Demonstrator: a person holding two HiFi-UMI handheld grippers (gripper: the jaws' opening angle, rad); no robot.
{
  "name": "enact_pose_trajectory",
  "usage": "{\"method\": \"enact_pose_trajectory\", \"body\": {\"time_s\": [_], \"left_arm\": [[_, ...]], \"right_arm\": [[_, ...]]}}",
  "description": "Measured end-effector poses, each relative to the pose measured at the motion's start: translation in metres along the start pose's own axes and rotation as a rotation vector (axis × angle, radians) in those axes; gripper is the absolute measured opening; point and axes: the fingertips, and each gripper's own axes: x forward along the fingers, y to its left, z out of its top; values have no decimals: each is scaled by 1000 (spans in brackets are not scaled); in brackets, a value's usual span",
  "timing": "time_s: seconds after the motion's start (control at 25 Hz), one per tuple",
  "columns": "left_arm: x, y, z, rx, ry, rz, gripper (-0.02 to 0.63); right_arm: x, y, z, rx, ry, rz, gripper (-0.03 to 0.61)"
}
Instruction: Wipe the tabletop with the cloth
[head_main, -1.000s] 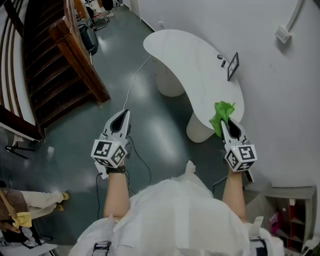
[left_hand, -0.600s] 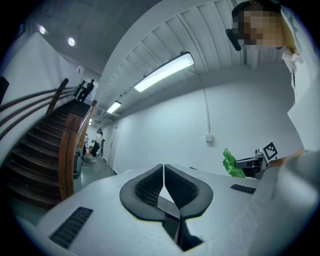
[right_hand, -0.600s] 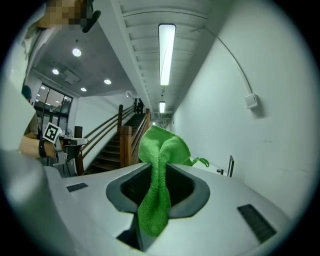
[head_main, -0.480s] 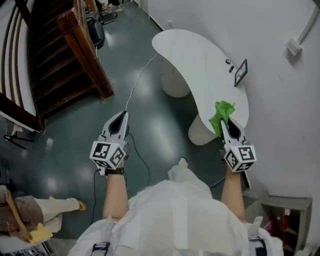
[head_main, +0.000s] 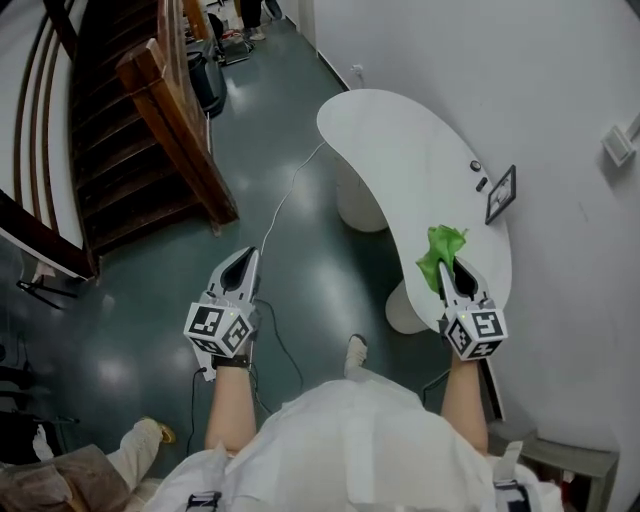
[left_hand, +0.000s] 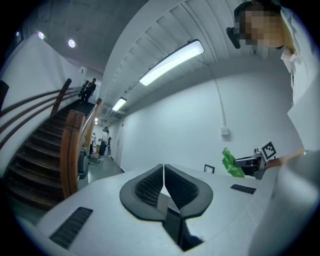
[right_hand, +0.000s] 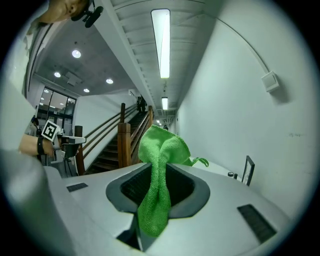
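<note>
Now, green cloth (right_hand: 159, 186) in right tool (head_main: 447, 269)

Cloth (head_main: 440, 255): green, soft, napped fabric.
Table (head_main: 400, 150): white, smooth, low sheen.
Floor (head_main: 130, 330): dark green, glossy, reflects lights.
Stair rail (head_main: 175, 130): brown wood.
Left tool (left_hand: 163, 167): matt grey plastic; pads (left_hand: 147, 189) black, ribbed.

The right gripper (right_hand: 159, 192) clamps a green microfibre cloth (right_hand: 159, 170) — bunched upward between its jaws — with a white tabletop (right_hand: 220, 172) just beyond.
</note>
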Motion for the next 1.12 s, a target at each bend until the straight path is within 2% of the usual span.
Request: {"method": "enact_pose_trajectory", "body": {"time_s": [0.16,0.32,0.68,0.88,1.12], "left_arm": [[55,13,13,17,-6,8,21],[103,9,19,30,-12,-18,21],[161,27,15,11,-1,-36,21],[200,59,14,-6,0,-58,21],[271,121,16,-25,7,-124,21]], "right_arm": [[49,-32,10,0,-7,22,81],[90,-57,14,10,-10,45,81],[148,-79,8,44,0,59,81],[191,-83,10,45,18,41,81],[275,-90,22,42,35,-15,81]]}}
